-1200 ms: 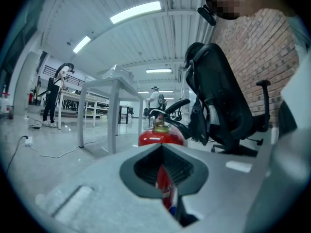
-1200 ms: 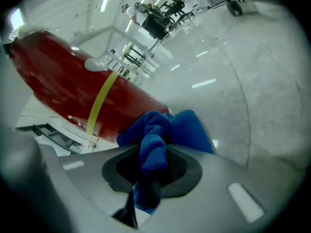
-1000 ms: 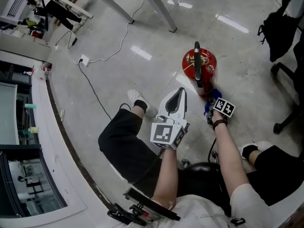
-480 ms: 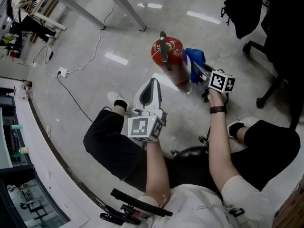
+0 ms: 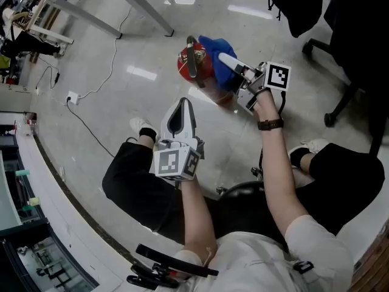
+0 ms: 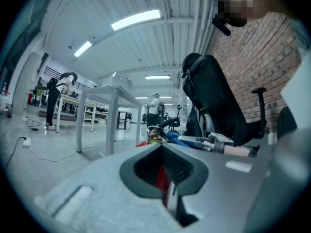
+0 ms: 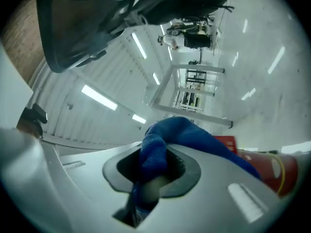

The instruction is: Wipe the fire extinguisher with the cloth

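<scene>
The red fire extinguisher [image 5: 186, 61] stands on the floor, its black handle [image 5: 192, 59] seen from above. The blue cloth [image 5: 217, 49] lies against the top right of the extinguisher, and my right gripper [image 5: 230, 61] is shut on it. In the right gripper view the cloth [image 7: 187, 132] bulges out between the jaws of the right gripper [image 7: 155, 152], with the red body [image 7: 272, 171] just beyond. My left gripper [image 5: 181, 104] hangs shut and empty, short of the extinguisher. In its own view the left gripper [image 6: 163, 148] points at the extinguisher [image 6: 153, 137].
Grey table legs [image 5: 146, 8] stand at the far left. A black office chair [image 5: 358, 47] and a dark bag [image 5: 298, 5] are at the right. A cable and power strip [image 5: 73, 96] lie on the floor at the left. The person's legs and a black stool [image 5: 243, 196] are below.
My right gripper has carried the cloth from low beside the extinguisher's body up to its top. The left gripper has stayed shut in about the same place.
</scene>
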`<state>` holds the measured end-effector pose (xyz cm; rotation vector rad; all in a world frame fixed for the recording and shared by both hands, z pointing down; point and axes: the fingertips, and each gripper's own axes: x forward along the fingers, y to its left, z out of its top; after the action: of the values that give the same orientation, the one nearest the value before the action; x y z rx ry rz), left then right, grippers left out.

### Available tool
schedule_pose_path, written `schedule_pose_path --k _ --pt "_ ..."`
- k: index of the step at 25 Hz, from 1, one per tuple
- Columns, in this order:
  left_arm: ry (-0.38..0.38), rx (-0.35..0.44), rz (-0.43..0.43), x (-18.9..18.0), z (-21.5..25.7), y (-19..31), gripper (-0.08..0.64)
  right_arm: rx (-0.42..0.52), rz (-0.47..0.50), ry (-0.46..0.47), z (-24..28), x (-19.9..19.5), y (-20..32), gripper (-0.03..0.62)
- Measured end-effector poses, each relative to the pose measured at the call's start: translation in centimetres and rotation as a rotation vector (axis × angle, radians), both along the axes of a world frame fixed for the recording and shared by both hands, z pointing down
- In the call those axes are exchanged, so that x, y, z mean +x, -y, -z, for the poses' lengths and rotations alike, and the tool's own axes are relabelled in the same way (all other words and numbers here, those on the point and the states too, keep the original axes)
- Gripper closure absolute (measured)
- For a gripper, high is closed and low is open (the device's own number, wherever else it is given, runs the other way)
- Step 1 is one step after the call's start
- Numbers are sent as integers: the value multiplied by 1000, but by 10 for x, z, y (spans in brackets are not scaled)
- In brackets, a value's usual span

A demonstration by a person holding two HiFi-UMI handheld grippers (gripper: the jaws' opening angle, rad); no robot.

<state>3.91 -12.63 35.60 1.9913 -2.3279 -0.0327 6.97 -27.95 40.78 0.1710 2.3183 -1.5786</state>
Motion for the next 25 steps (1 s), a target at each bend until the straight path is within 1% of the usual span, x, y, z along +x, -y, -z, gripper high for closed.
schedule_pose_path --k 1,2,3,4,5,6,7,8,11,12,13,15,16,17,19,20,21,22,24,25 --pt "0 -4 -5 0 -2 1 560 -7 -29 -46 -17 2 5 525" --pt "0 -8 -7 0 -3 3 560 -18 -57 -133 -42 3 9 525" --pt "1 -12 -8 -1 -5 4 560 -52 -76 -223 -73 3 10 525" --pt "4 -17 -8 -2 -7 5 559 -103 -84 -273 -102 0 10 525" --pt "7 -22 -8 -3 -8 7 560 -149 -86 -287 -128 -4 12 525" --pt "10 -28 -9 -3 -10 10 560 -173 -87 -301 -153 -8 15 525" --pt "9 -34 -7 -3 -11 13 560 -174 -88 -339 -181 -10 19 525" --pt "6 -43 -2 -3 -11 17 560 -174 -86 -397 -213 -11 23 526" --pt "14 -88 6 -5 -21 20 559 -220 -52 -568 -302 -6 20 525" --pt "4 -105 18 -7 -24 21 560 -221 -31 -621 -325 -3 14 526" --pt "-11 -120 32 -10 -27 22 560 -190 0 -692 -346 0 6 526" --pt "-18 -130 61 -20 -31 25 560 -82 99 -858 -381 3 -13 526" --pt "-6 -130 68 -27 -33 27 560 -61 147 -908 -393 3 -20 526" --pt "10 -131 69 -33 -36 28 559 -78 180 -922 -400 3 -25 528" --pt "28 -132 69 -41 -37 32 560 -153 215 -890 -398 1 -23 528" --pt "32 -127 69 -45 -35 34 560 -174 211 -845 -385 -1 -12 528" --pt "35 -116 66 -49 -33 37 560 -186 186 -768 -360 -5 5 526" --pt "38 -104 64 -54 -31 40 560 -200 151 -659 -323 -10 26 526" --pt "36 -91 65 -64 -26 45 558 -238 112 -418 -228 -19 63 526" --pt "35 -90 67 -69 -24 46 559 -241 117 -320 -182 -22 77 525"
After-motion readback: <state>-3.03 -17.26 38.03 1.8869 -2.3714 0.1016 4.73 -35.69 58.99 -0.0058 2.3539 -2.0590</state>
